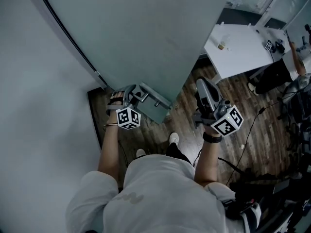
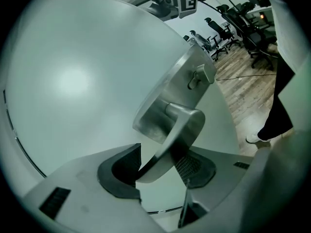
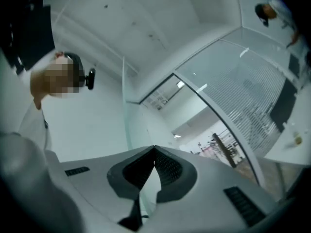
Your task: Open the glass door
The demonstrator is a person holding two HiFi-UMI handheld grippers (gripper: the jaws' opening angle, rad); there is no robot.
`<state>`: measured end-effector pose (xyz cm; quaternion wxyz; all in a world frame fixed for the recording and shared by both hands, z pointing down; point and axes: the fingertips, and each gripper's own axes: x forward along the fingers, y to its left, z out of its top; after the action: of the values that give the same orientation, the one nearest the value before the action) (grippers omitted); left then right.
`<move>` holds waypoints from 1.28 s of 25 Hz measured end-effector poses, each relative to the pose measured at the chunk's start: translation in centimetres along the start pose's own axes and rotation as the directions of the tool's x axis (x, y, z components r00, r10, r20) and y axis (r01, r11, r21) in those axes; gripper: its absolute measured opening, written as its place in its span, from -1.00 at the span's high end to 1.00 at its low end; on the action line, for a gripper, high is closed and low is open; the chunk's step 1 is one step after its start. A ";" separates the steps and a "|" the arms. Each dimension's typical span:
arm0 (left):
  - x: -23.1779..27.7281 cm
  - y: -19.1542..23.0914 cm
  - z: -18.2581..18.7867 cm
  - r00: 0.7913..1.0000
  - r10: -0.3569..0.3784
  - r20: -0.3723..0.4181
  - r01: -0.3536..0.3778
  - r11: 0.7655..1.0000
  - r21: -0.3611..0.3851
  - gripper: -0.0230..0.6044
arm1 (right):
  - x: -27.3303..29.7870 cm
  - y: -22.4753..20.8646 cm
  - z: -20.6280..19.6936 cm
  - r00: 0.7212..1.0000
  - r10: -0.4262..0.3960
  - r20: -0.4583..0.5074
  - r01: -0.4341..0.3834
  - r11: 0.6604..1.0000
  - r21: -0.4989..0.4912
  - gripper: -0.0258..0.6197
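Left tongs (image 2: 164, 163) pinch door handle (image 2: 181, 129) | right tongs (image 3: 154, 150) pressed together, empty | ceiling (image 3: 146, 13) only in right gripper view

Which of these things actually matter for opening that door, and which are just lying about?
For the job: glass door, door handle, left claw closed on it.
Just around: right claw, shut and empty; white table; cup; office chairs; floor cable.

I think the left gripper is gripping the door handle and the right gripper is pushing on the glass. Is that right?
Not quite. The left gripper does grip the handle, but the right gripper is not on the glass. The head view shows it held clear of the glass, to one side, and its jaws are shut on nothing.
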<state>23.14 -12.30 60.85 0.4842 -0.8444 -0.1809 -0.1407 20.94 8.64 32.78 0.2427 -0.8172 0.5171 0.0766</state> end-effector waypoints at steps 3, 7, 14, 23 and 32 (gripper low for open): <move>-0.8 0.0 -0.4 1.000 -0.003 -0.001 0.003 1.000 0.003 0.35 | 0.3 1.9 0.8 0.992 0.122 0.027 -0.122 0.992 0.025 0.92; -1.9 -0.3 -1.1 0.999 -0.026 -0.023 0.026 1.000 0.014 0.35 | 0.8 4.0 -0.7 0.974 0.209 -0.083 -0.212 0.977 -0.036 0.92; -4.1 -0.9 -2.2 0.997 -0.054 -0.047 0.054 0.999 0.007 0.32 | 1.2 8.7 -2.0 0.896 0.429 -0.115 -0.432 0.902 0.002 0.80; -6.7 -1.1 -3.9 0.993 -0.094 -0.073 0.096 0.995 0.016 0.28 | 2.5 12.9 -4.3 0.798 0.550 -0.246 -0.573 0.819 -0.028 0.64; -9.6 -0.4 -5.8 0.986 -0.075 -0.151 0.085 0.994 0.063 0.26 | 3.4 18.1 -6.0 0.642 0.695 -0.324 -0.728 0.685 0.025 0.64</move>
<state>13.95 -18.78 60.08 0.5192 -0.8063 -0.1831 -0.2162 5.76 -3.25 30.99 0.0647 -0.5607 0.8229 0.0652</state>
